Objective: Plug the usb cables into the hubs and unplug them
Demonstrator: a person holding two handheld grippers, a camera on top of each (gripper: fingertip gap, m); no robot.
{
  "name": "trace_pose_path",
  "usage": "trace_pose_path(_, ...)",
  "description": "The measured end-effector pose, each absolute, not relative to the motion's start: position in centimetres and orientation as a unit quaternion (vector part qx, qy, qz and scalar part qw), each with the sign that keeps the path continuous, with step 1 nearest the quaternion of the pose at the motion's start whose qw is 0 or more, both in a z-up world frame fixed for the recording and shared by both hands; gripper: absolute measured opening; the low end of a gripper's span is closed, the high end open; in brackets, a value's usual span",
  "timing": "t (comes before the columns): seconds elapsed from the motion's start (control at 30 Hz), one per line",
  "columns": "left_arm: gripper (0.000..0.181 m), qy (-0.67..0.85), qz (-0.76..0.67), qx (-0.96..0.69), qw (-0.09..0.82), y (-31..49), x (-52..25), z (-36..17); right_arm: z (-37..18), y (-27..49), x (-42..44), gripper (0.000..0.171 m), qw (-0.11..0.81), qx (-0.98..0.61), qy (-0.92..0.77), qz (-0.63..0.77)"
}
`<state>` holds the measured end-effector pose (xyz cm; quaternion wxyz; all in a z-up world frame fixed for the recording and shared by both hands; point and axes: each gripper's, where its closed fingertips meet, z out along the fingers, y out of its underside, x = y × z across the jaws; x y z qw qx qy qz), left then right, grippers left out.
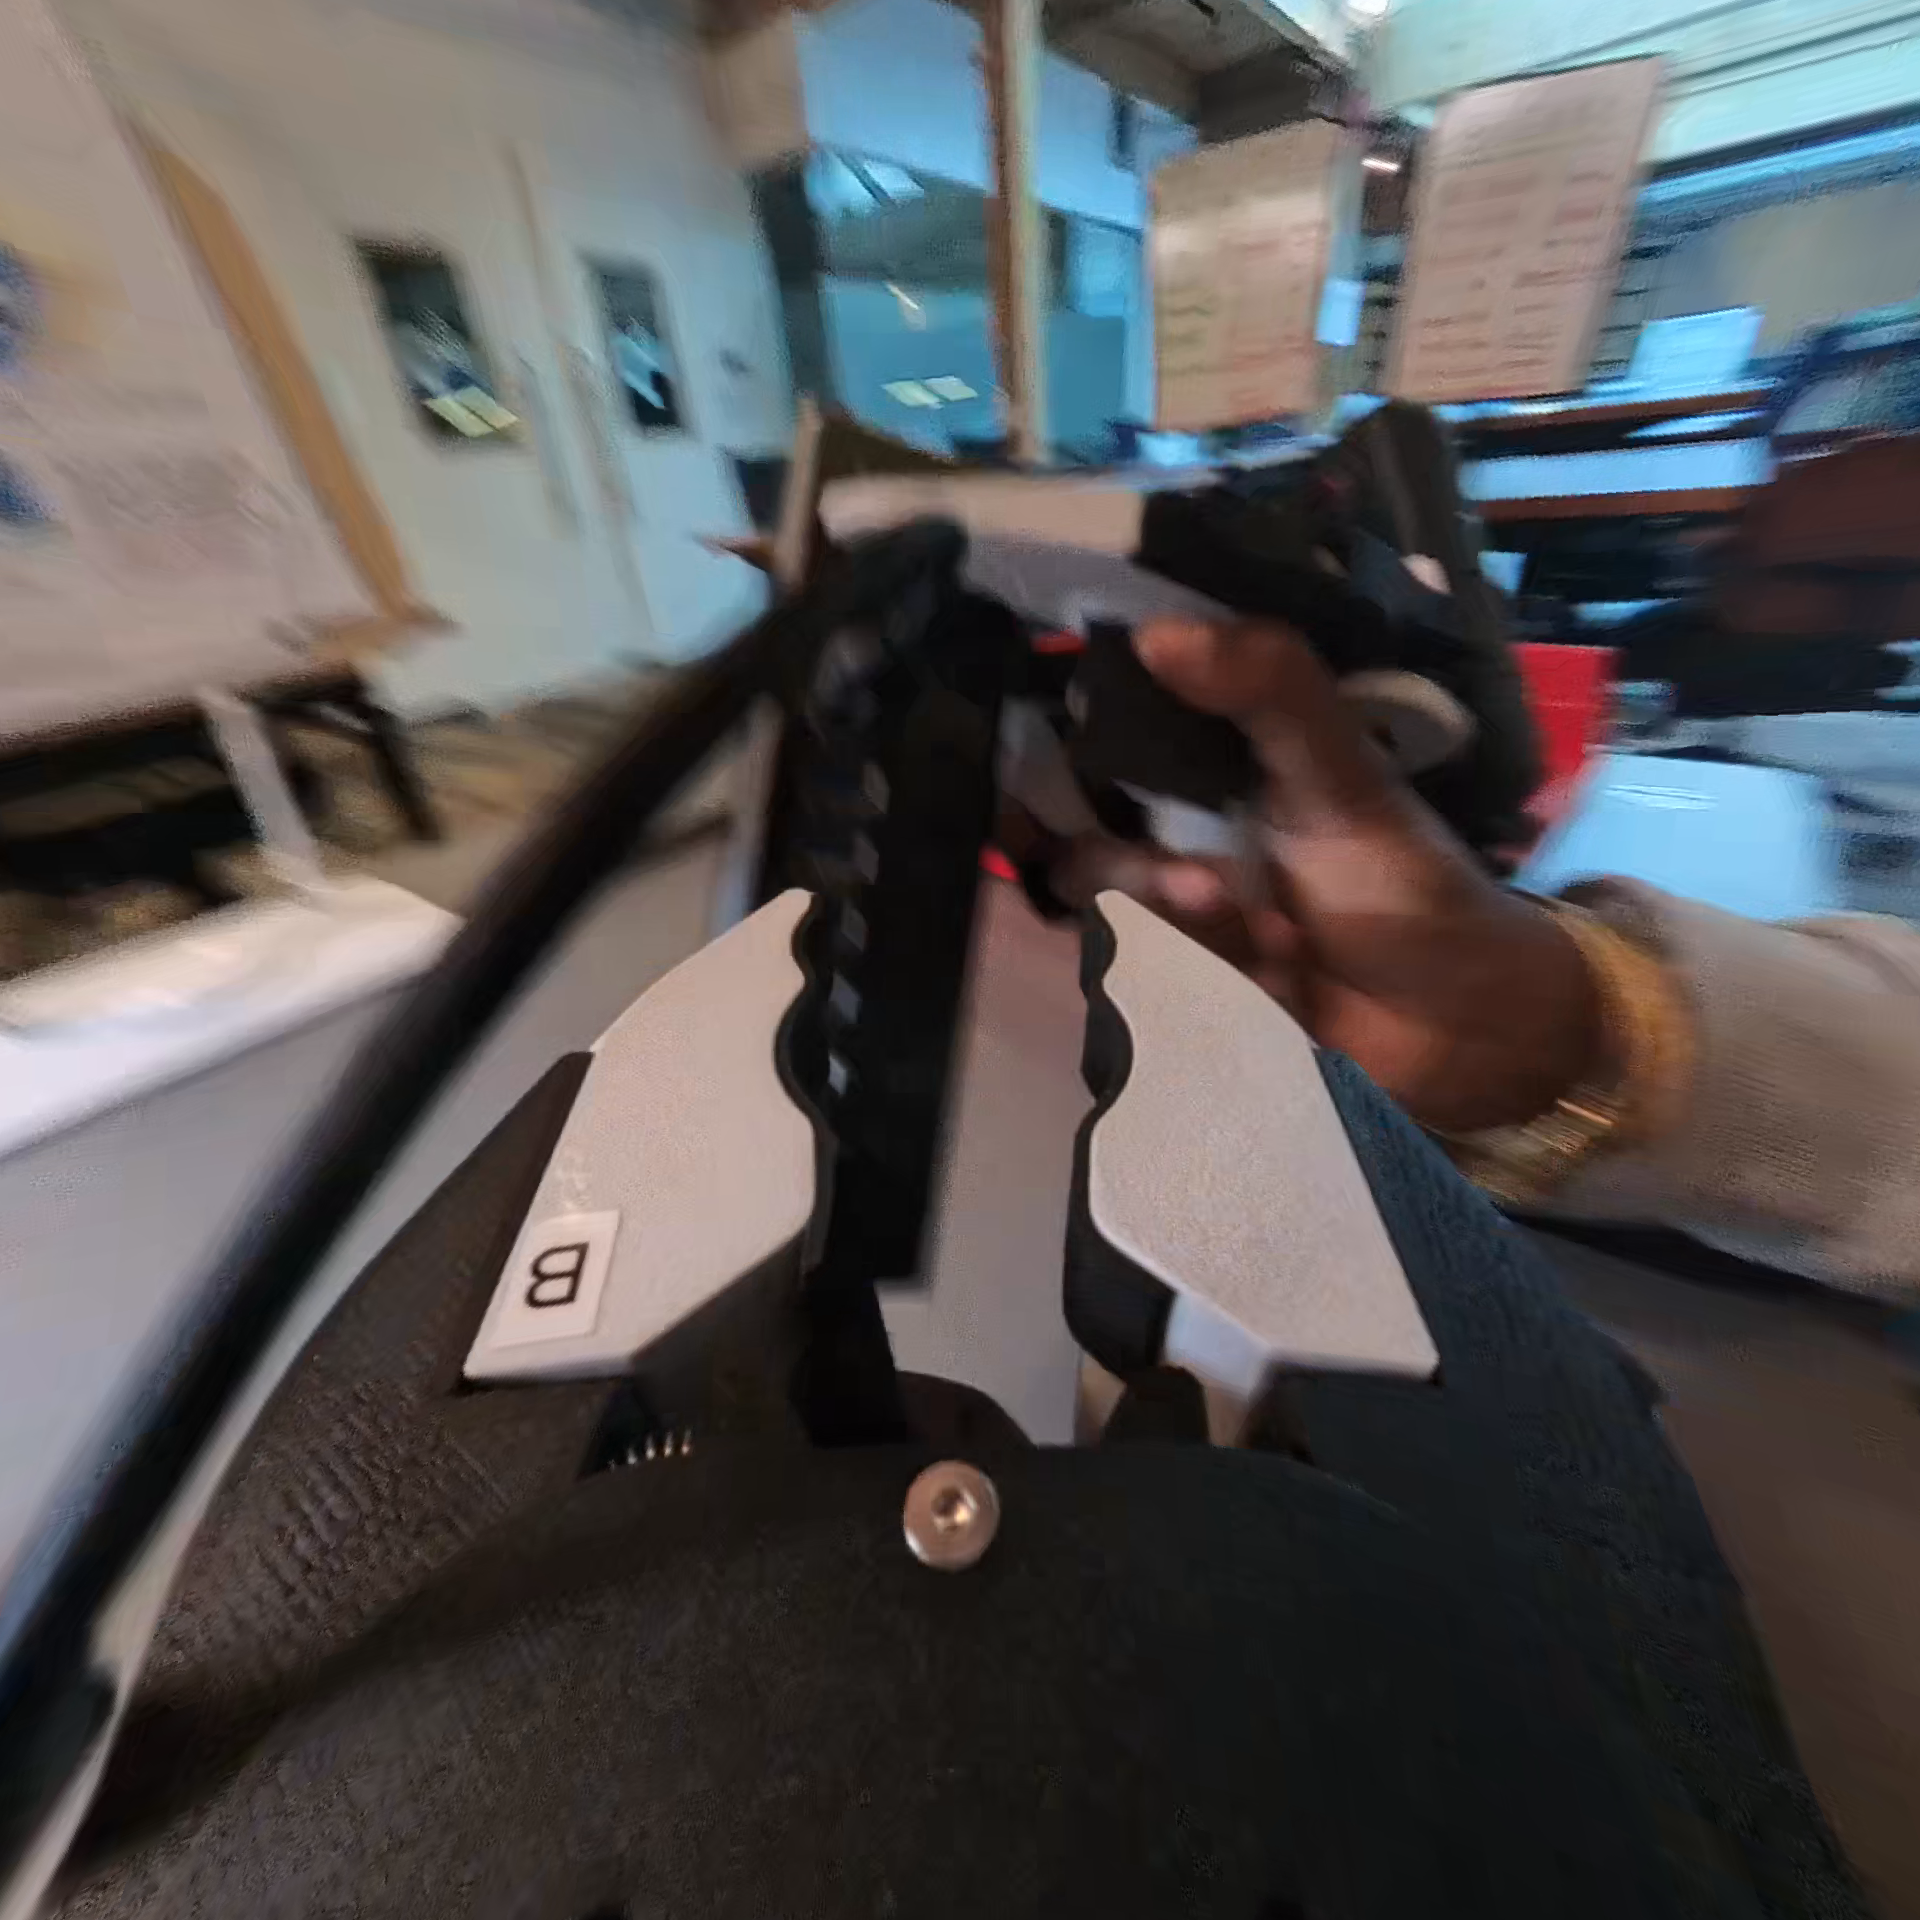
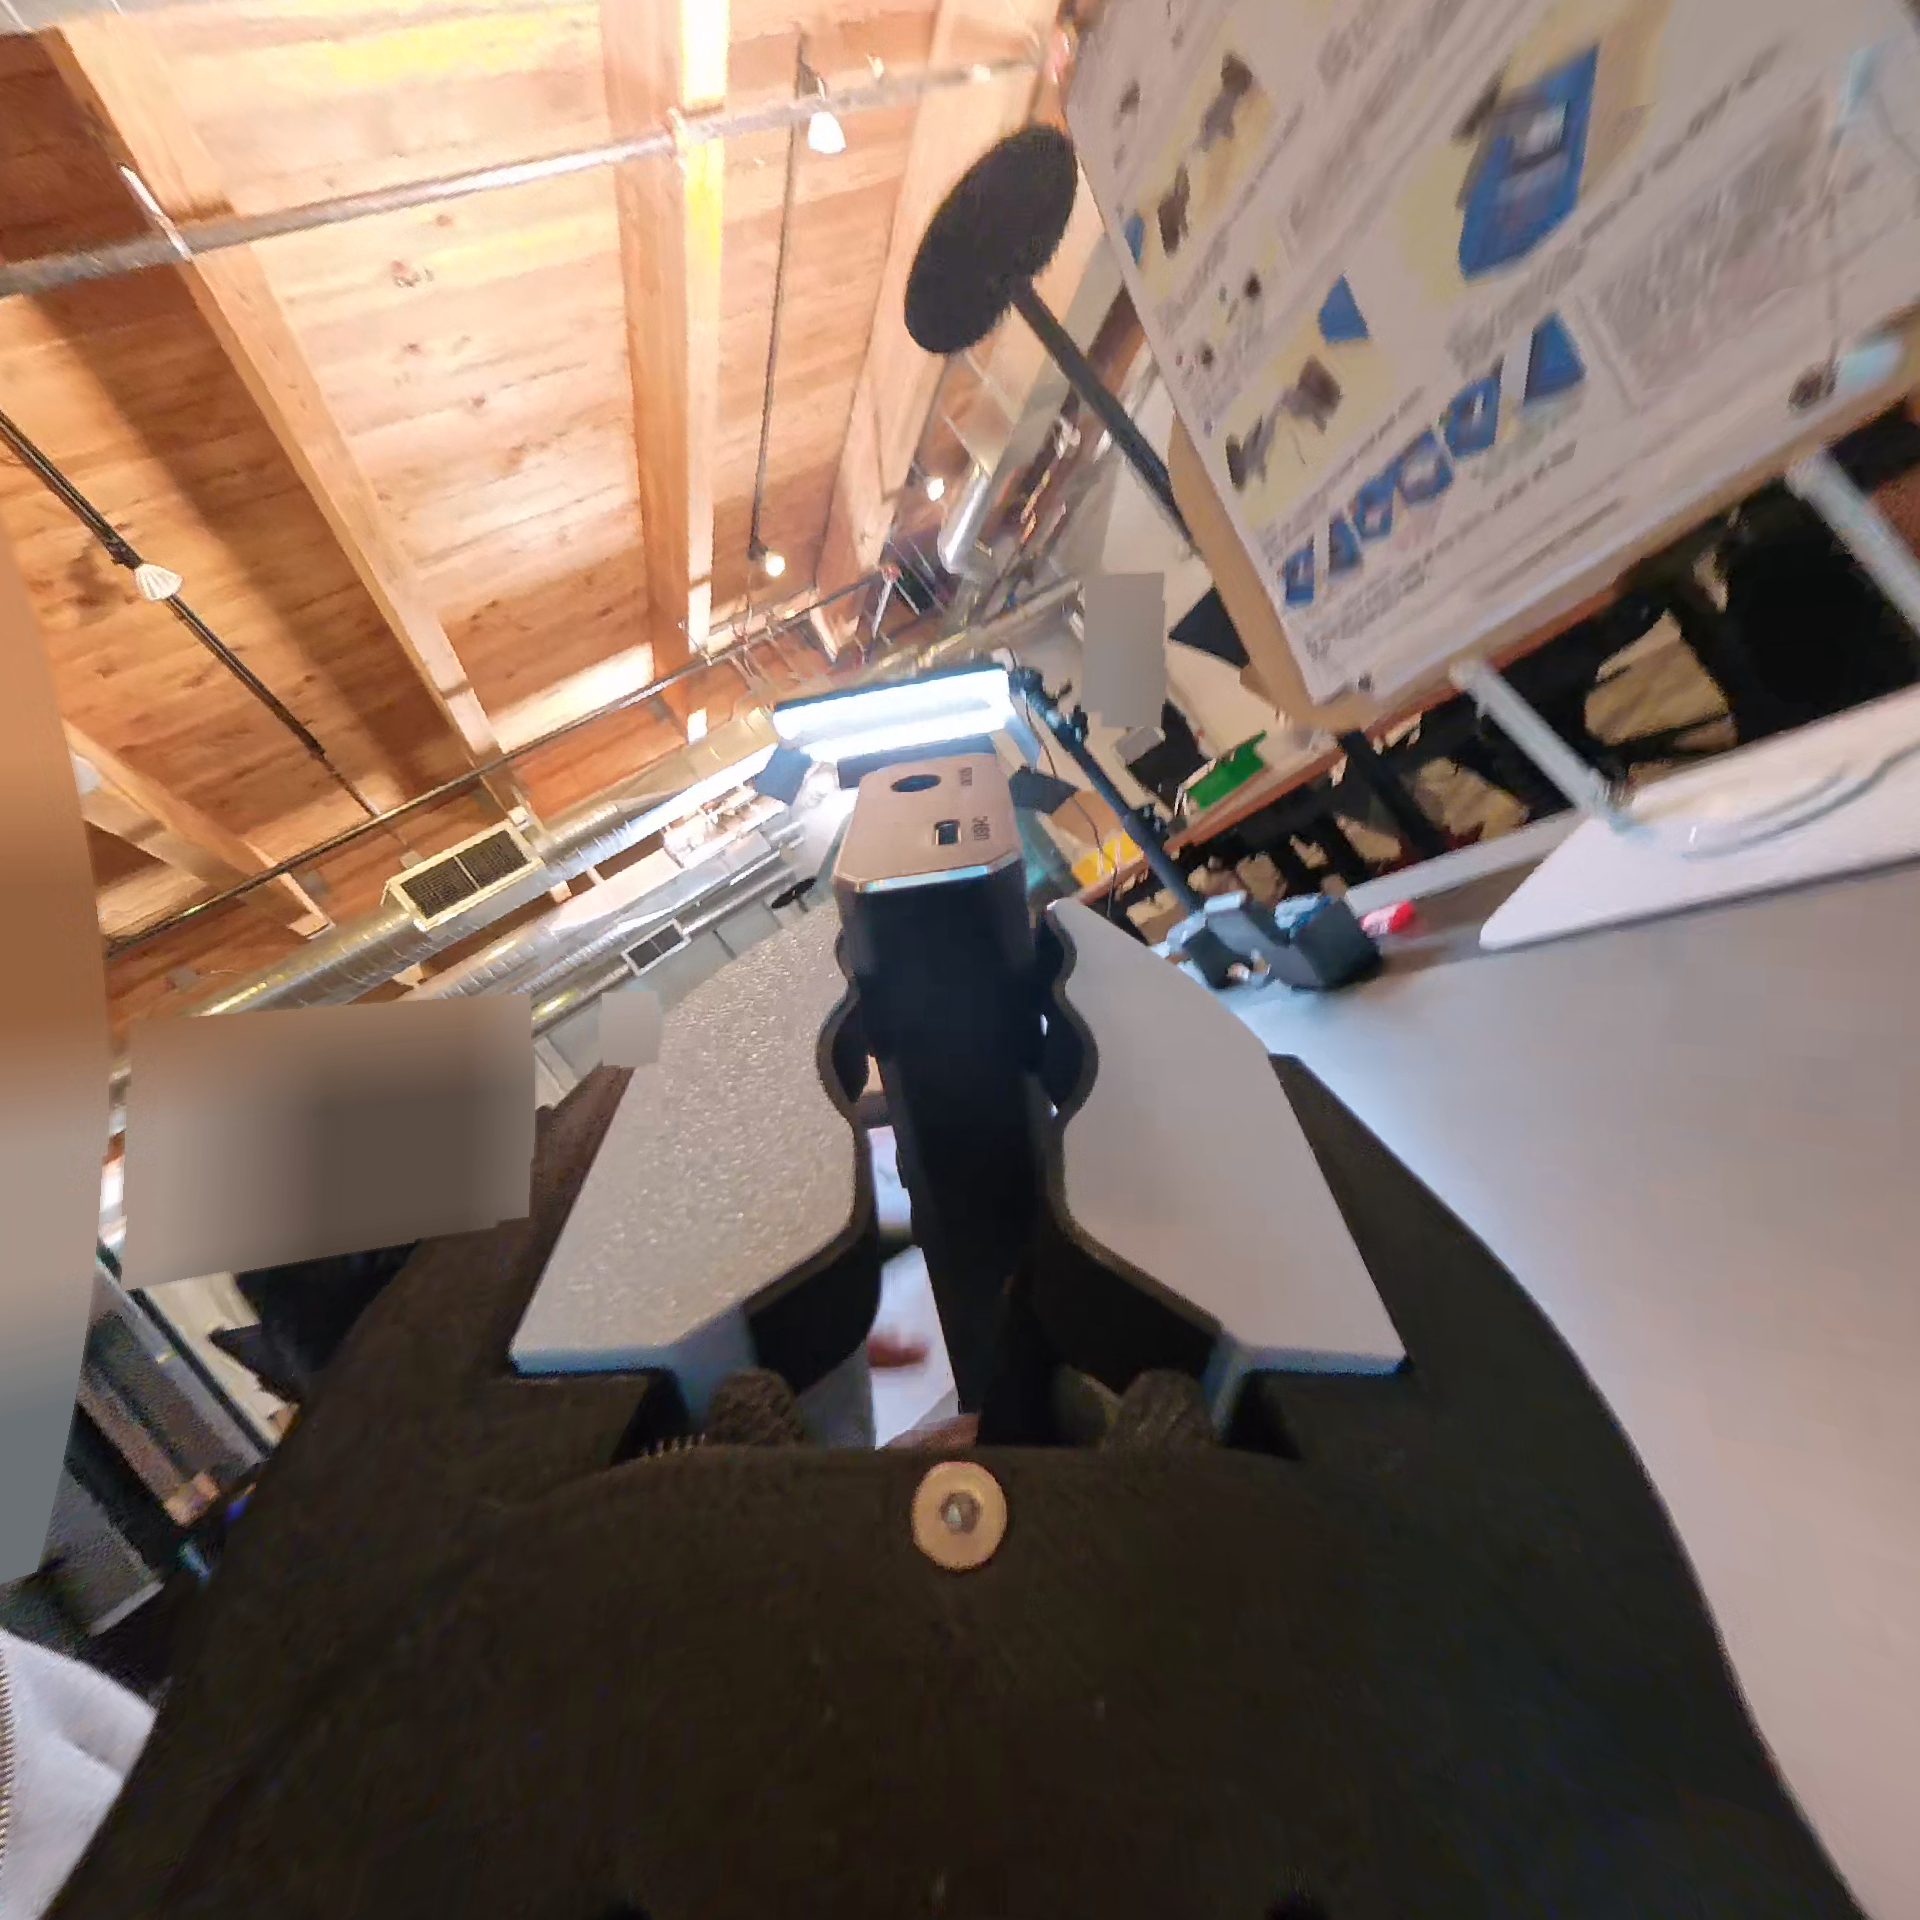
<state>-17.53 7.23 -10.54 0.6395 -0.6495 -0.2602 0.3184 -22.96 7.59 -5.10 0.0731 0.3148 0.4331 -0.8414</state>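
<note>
Clamping a dark hub (image 2: 940,997), the right gripper (image 2: 951,956) tilts ceilingward; the left gripper (image 1: 951,925) gapes around a black strip (image 1: 894,1039), not pinching. No cable looks plugged yet.

A grey table (image 2: 1558,1195) fills the right side of the right wrist view. At its far edge, right of frame centre, sit a black clamp-like device (image 2: 1288,940) and a small red object (image 2: 1387,917).
</note>
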Motion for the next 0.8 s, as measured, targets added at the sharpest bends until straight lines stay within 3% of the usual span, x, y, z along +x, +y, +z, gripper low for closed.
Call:
trace_pose_path(0.13,0.051,-0.189,-0.077,-0.729,0.654,10.1,-8.0,-13.2,-1.2,11.3,-22.6,0.029,-0.012,0.269,0.398,-0.877)
trace_pose_path(0.2,0.056,-0.16,-0.159,-0.724,0.652,8.4,-5.0,-12.7,1.3,13.9,-22.2,0.03,-0.076,0.249,0.376,-0.889)
trace_pose_path(0.27,0.06,-0.144,-0.085,-0.72,0.674,6.0,-5.3,-12.0,4.2,17.1,-21.4,0.029,-0.155,0.229,0.348,-0.896)
trace_pose_path(0.4,0.064,-0.157,0.195,-0.688,0.681,0.2,-10.1,-9.9,8.3,24.0,-20.8,0.028,-0.342,0.232,0.31,-0.856)
trace_pose_path(0.53,0.063,-0.143,0.303,-0.627,0.703,-1.7,-11.3,-9.3,7.6,29.9,-22.8,0.028,-0.525,0.306,0.34,-0.718)
trace_pose_path(0.67,0.062,-0.129,0.318,-0.63,0.697,-1.1,-11.5,-9.9,3.1,34.2,-26.0,0.029,-0.573,0.407,0.4,-0.587)
trace_pose_path(0.8,0.062,-0.144,0.326,-0.629,0.69,-1.7,-12.0,-10.3,-2.1,37.0,-29.0,0.029,-0.539,0.497,0.441,-0.518)
